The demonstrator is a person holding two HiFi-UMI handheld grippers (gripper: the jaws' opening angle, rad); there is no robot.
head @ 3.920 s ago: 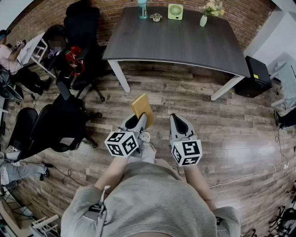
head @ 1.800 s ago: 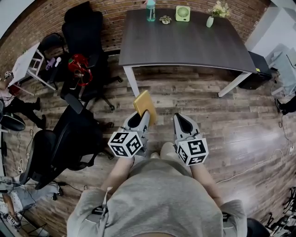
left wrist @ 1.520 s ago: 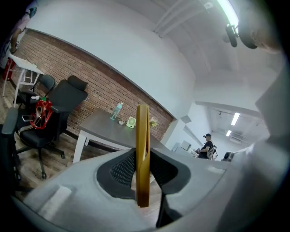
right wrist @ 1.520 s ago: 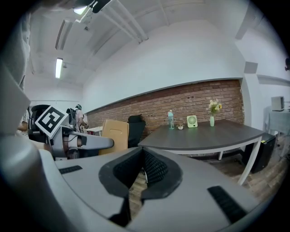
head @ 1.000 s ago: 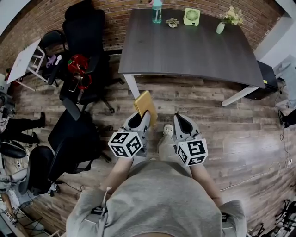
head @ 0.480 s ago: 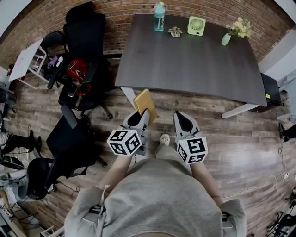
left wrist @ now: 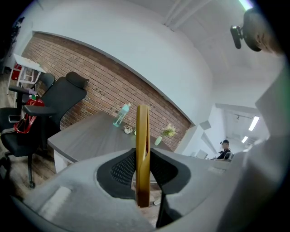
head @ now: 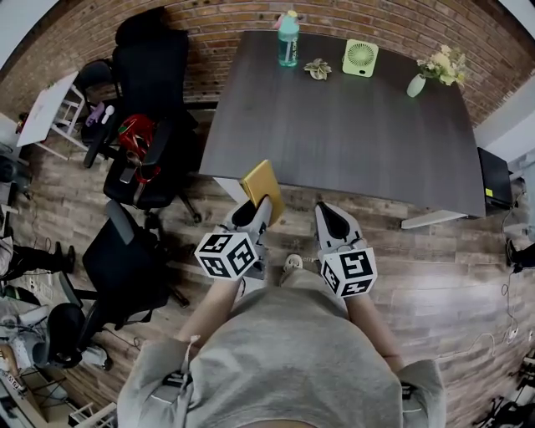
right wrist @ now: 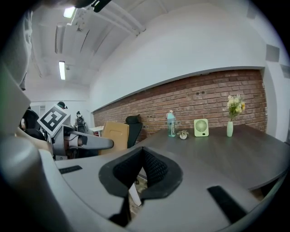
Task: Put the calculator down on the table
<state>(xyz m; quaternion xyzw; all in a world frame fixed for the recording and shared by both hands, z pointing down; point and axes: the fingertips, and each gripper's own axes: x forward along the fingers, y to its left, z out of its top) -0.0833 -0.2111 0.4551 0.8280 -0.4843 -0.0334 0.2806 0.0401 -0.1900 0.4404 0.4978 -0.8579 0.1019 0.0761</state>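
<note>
Brick wall (head: 188, 23), wood floor (head: 468, 272), dark table (head: 334, 125)

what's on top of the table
Along the table's far edge: a teal bottle, a small ornament, a green fan, a flower vase. The held calculator hides part of its near edge.

Free: table (head: 334, 134) near half bare | Blocked: bottle (head: 288, 39), fan (head: 360, 58), vase (head: 416, 85) along far edge | Left: office chairs (head: 150, 100), seemingly close.
</note>
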